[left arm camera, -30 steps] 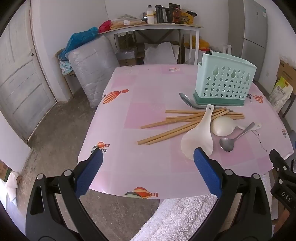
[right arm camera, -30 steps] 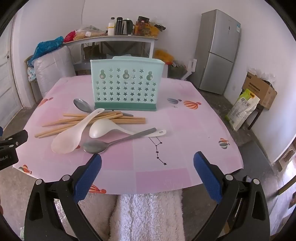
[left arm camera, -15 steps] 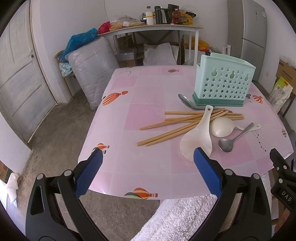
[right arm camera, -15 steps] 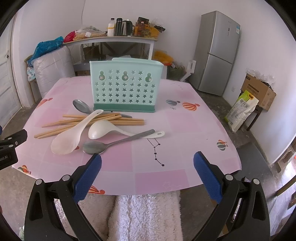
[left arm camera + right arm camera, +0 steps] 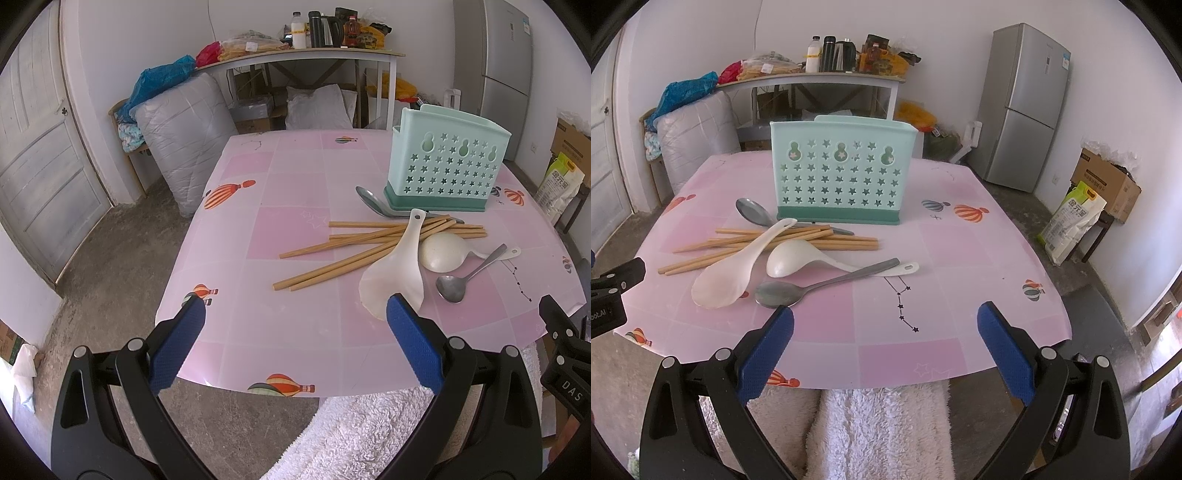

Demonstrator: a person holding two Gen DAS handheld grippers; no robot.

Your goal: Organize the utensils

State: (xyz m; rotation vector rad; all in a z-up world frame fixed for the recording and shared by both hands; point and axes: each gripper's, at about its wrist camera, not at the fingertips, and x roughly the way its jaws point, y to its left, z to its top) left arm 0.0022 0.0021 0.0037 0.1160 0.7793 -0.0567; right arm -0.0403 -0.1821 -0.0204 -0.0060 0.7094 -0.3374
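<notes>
The left gripper [image 5: 295,339] and right gripper [image 5: 885,338] are gaping wide, gripping nothing; utensils are lying before the holder [image 5: 842,173].

Left tool [image 5: 295,314] and right tool [image 5: 885,314] both spread wide, holding nothing

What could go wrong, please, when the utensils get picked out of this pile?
The rice paddle lies across the chopsticks, so lifting either may drag the other. The metal spoon rests on the white ladle handle and could shift it. The light holder may tip when loaded.
</notes>
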